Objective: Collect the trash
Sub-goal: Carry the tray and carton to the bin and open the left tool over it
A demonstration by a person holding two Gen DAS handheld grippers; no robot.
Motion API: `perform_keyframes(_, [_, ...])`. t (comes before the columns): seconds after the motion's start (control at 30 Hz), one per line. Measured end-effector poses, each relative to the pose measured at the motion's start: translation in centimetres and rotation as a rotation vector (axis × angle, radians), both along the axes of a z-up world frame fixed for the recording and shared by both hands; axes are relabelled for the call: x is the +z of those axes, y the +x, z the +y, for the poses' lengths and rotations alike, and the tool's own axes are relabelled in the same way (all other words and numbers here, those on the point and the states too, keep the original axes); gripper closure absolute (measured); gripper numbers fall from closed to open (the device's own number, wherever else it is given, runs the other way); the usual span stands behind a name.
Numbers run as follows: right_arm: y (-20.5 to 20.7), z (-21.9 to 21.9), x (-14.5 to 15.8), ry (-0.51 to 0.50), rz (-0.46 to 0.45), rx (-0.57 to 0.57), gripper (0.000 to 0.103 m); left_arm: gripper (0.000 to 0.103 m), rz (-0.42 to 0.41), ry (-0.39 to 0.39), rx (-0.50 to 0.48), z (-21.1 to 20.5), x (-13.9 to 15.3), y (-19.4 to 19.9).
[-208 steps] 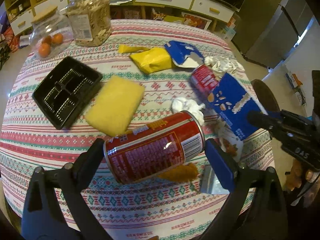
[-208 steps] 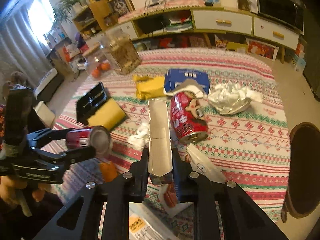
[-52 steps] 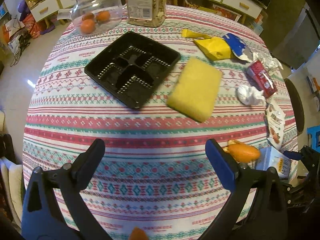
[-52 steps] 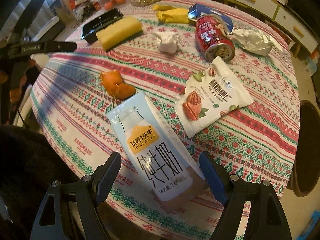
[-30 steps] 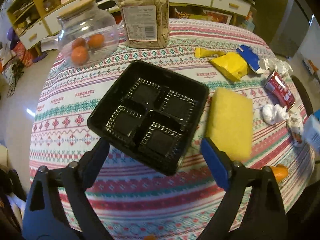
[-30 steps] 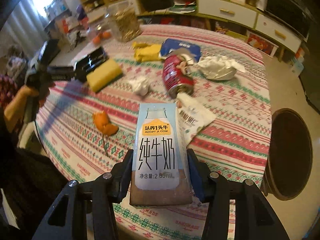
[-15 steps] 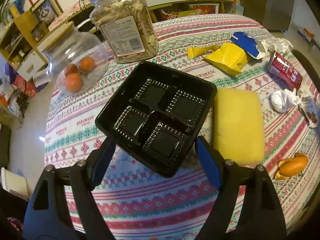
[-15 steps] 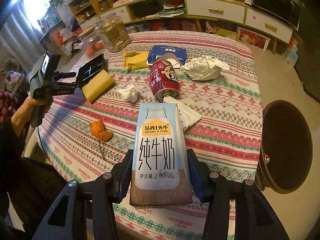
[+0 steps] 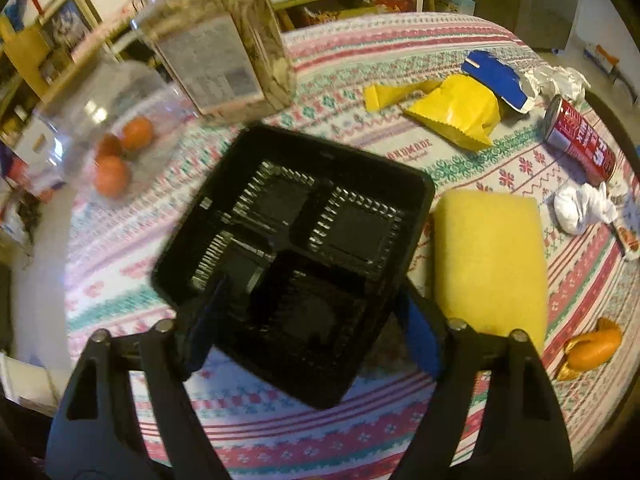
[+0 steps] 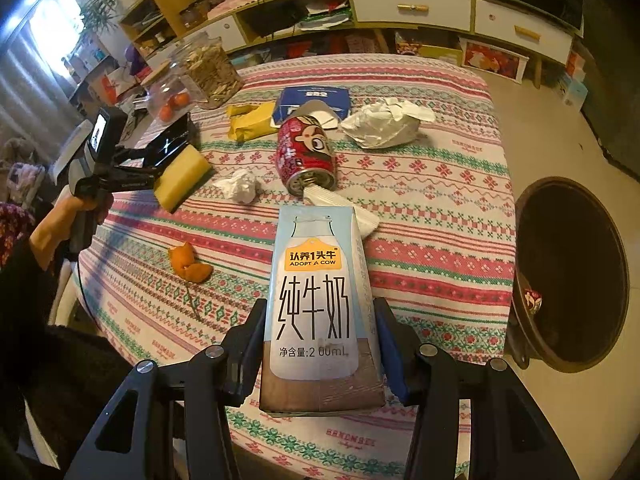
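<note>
**Tray and milk carton in the grippers, most of the litter not yet collected**

Trash collection looks to be in its middle stretch. At the far left of the table stand a round glass jar [image 9: 100,136] holding orange fruit and a tall clear jar [image 9: 218,44] of dry snacks; I judge these are not trash. Next comes the left gripper [image 9: 304,320], its fingers drawn in on the near corner of the black plastic tray [image 9: 320,220]; the tray looks tilted, as if its near edge were off the cloth, though blur leaves that uncertain. Just beside the tray lies the yellow sponge [image 9: 490,256], then an orange peel [image 10: 188,266] near the table's front edge. Further right and back are a yellow wrapper [image 9: 456,114], a torn blue packet [image 9: 496,76], a small white tissue wad [image 10: 240,186], a red can [image 10: 306,152] on its side, and a crumpled silver-white wrapper [image 10: 380,124].

The right gripper [image 10: 320,344] is clamped on a milk carton [image 10: 316,300], held upright above the near edge of the striped tablecloth [image 10: 436,216]. A snack bag [image 10: 344,208] pokes out behind the carton. Right of the table, on the floor, sits a dark round bin [image 10: 572,276] with something red already inside, so at least one item seems to be dealt with.

What remains, by my reckoning: dropping carton and tray into the bin, then roughly seven loose pieces.
</note>
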State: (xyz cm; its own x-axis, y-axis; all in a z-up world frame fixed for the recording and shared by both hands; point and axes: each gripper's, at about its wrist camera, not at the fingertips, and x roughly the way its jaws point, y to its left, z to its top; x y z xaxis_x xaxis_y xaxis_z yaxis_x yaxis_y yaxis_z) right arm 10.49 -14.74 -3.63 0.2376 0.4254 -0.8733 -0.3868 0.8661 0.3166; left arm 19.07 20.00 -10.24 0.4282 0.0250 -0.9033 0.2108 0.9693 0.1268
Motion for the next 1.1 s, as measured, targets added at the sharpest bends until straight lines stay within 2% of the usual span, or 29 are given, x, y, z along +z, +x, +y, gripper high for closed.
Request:
perform_keyframes(0.07, [0.2, -0.3, 0.0, 0.0, -0.001, -0.008, 0.051, 0.042, -0.001, -0.038, 0.002, 0.0, -0.1, -0.1])
perform_keyframes(0.13, [0.3, -0.5, 0.1, -0.002, -0.01, -0.018, 0.051, 0.042, -0.005, -0.042, 0.017, 0.0, 0.1, -0.2])
perform_keyframes(0.33, [0.6, -1.7, 1.2, -0.011, -0.052, -0.054, 0.051, 0.042, -0.037, 0.018, 0.072, 0.0, 1.3, -1.3])
perform_keyframes(0.53, [0.7, -3.3, 2.1, -0.048, -0.104, -0.089, 0.051, 0.042, -0.1, 0.009, 0.098, -1.1, 4.7, -3.5])
perform_keyframes(0.73, [0.8, -5.5, 2.7, -0.069, -0.137, -0.141, 0.051, 0.042, -0.13, -0.014, 0.071, -5.2, 7.4, -5.1])
perform_keyframes(1.0, [0.6, -9.0, 2.7, -0.095, -0.155, -0.219, 0.051, 0.042, -0.143, -0.085, -0.016, -13.1, 8.9, -5.5])
perform_keyframes(1.1, [0.4, -10.4, 2.6, -0.109, -0.158, -0.248, 0.051, 0.042, -0.144, -0.089, -0.065, -16.5, 9.2, -5.6])
